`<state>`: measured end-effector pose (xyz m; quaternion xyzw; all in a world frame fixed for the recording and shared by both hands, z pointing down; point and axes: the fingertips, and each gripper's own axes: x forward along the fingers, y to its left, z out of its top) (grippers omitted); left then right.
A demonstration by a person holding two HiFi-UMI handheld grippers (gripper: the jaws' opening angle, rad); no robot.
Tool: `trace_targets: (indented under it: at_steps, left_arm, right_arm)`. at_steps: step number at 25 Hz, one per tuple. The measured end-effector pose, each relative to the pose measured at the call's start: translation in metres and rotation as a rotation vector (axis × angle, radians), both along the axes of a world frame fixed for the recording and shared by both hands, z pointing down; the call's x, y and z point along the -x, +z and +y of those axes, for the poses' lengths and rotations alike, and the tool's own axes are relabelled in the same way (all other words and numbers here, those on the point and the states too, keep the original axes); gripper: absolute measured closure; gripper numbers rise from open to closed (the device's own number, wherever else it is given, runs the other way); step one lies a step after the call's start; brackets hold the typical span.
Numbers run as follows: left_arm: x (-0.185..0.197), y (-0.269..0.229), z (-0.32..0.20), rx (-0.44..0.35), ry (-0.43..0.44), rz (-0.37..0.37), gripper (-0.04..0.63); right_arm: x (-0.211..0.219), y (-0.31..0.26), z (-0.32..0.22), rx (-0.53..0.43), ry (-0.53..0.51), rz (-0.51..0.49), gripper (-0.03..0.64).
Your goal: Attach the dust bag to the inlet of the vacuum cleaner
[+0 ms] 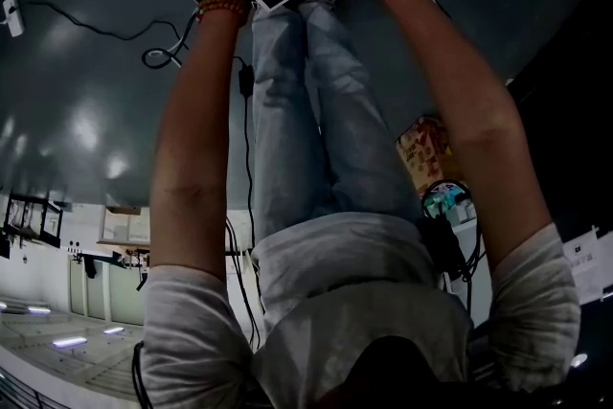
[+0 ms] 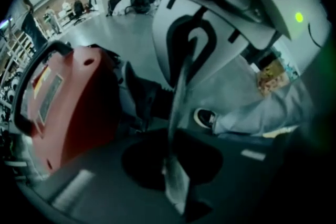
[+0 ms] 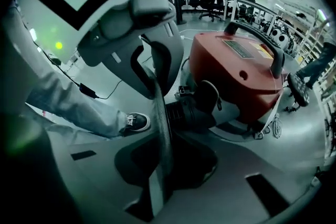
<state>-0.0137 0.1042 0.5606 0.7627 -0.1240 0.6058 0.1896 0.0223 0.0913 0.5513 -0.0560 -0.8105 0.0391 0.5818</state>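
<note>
Both your grippers meet in front of your knees, marker cubes side by side in the head view.

Left gripper (image 2: 176, 183): jaws closed on a thin pale sheet, the dust bag (image 2: 177, 128). You see it edge-on. Its long edge runs straight out from the jaws toward the other gripper's white body.

Right gripper (image 3: 157, 186): jaws likewise pinched on the same sheet, again edge-on, long edge running away from the jaws. The two grippers face each other with the bag stretched flat between them, each clamped on an opposite end.

Vacuum cleaner (image 3: 236, 76): red body, standing on the grey floor. It lies off to the side of the bag and apart from it. The black handle (image 3: 262, 39) arches along its top.

A black part (image 3: 194, 107) juts from the body's near end, toward the bag. You cannot tell if this is the inlet.

Your shoe (image 3: 136, 122) rests on the floor on the bag's other side.

The head view does not show the bag.
</note>
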Motion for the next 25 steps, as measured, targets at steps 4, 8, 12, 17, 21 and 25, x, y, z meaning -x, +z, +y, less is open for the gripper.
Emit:
trace_targets:
  at_steps: [4, 8, 12, 17, 21, 25]
  left_arm:
    - [-0.008, -0.014, -0.008, -0.017, 0.051, 0.010, 0.558]
    - [-0.014, -0.014, -0.015, -0.008, 0.094, 0.011, 0.555]
    - [-0.008, 0.000, -0.010, 0.022, 0.051, 0.006, 0.558]
    - [-0.008, -0.002, -0.007, 0.026, 0.035, 0.004, 0.566]
    - [-0.015, -0.016, -0.020, 0.012, 0.090, 0.016, 0.558]
    - [-0.017, -0.013, -0.026, 0.041, 0.162, 0.018, 0.531]
  right_arm:
    - [-0.008, 0.010, 0.001, 0.014, 0.042, 0.013, 0.581]
    - [-0.014, 0.011, 0.006, 0.009, 0.043, 0.028, 0.581]
    - [-0.009, 0.002, 0.000, -0.033, -0.002, 0.017, 0.581]
    - [-0.007, 0.002, -0.012, 0.026, 0.055, 0.001, 0.578]
    - [-0.014, 0.012, -0.008, 0.042, 0.098, 0.008, 0.578]
    - [-0.017, 0.013, -0.001, 0.034, 0.102, 0.019, 0.578]
